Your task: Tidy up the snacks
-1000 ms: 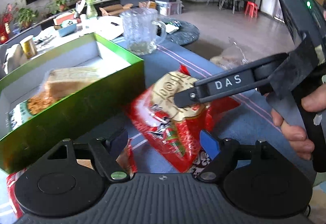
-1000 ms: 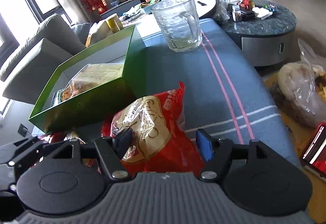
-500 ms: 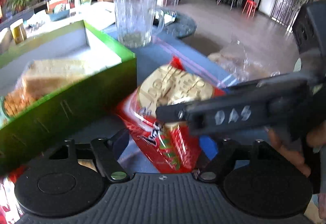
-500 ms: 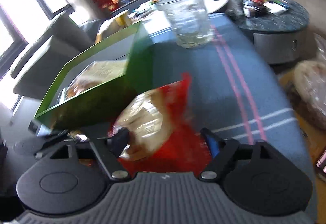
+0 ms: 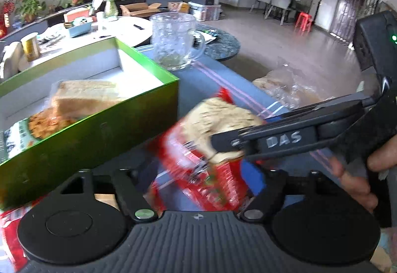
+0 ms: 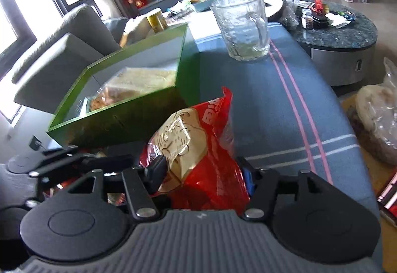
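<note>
The red snack packet (image 6: 198,161) stands between the closed fingers of the right gripper (image 6: 202,172), pinched at its lower end, its long axis running up and away from the tool, top edge leaning slightly right in the right wrist view. The packet appears lifted clear of the blue striped cloth (image 6: 273,104). The green box (image 6: 119,121), open-topped and already holding a wrapped sandwich pack (image 6: 129,86), lies ahead and to the left of that gripper, its near corner just beside the packet. Judgement: the coming move is forward-left, over the near wall. The left gripper (image 5: 198,181) sits just below and beside the packet, jaws opening, with the packet's lower part between them; no contact visible. The right hand (image 5: 359,173) carries the load.
</note>
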Demonstrator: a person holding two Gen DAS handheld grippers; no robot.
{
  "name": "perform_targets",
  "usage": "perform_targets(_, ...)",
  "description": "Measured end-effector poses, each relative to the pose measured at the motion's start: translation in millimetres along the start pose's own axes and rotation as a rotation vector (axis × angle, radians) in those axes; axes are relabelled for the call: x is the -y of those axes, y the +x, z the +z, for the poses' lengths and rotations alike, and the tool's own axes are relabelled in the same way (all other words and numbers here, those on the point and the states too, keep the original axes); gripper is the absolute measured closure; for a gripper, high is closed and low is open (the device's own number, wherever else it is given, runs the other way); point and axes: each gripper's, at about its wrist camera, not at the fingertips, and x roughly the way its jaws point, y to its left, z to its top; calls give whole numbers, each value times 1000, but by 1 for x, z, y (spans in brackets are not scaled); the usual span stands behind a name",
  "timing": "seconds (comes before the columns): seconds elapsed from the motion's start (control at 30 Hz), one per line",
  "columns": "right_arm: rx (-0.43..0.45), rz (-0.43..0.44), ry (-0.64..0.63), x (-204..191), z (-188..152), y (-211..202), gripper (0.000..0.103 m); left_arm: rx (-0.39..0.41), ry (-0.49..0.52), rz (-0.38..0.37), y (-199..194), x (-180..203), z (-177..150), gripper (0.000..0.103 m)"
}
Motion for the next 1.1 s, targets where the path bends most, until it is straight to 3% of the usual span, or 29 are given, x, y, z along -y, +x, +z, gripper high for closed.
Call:
perform_targets(0.2,0,-50,14,10,-3,-5,41,-61,-3,2,10,-5,-3,22)
perform_targets(0.3,-7,-49,21,12,-2,-2,39,-61,45,15,18,2,1,21)
perform_targets(0.47,-31,-20,56,19,-2,5,37,-106,39,-21,38,-1,8,21)
perform_targets(0.6,-21,-27,14,14,-4,7,37,-115,0,-71,51,-5,10,21)
perform_targets(0.7,-15,-20,-17,8,-4,11,37,-92,-13,-88,51,-4,9,21)
perform_targets(0.83,-8,51,4,12,-3,10,41,-67,4,-81,46,0,8,22)
perform_targets(1.0,-3,76,57,18,-1,11,42,-73,11,-94,30,-3,6,30)
perform_targets(1.1,5,70,91,26,1,9,42,-43,19,-49,17,-10,10,30)
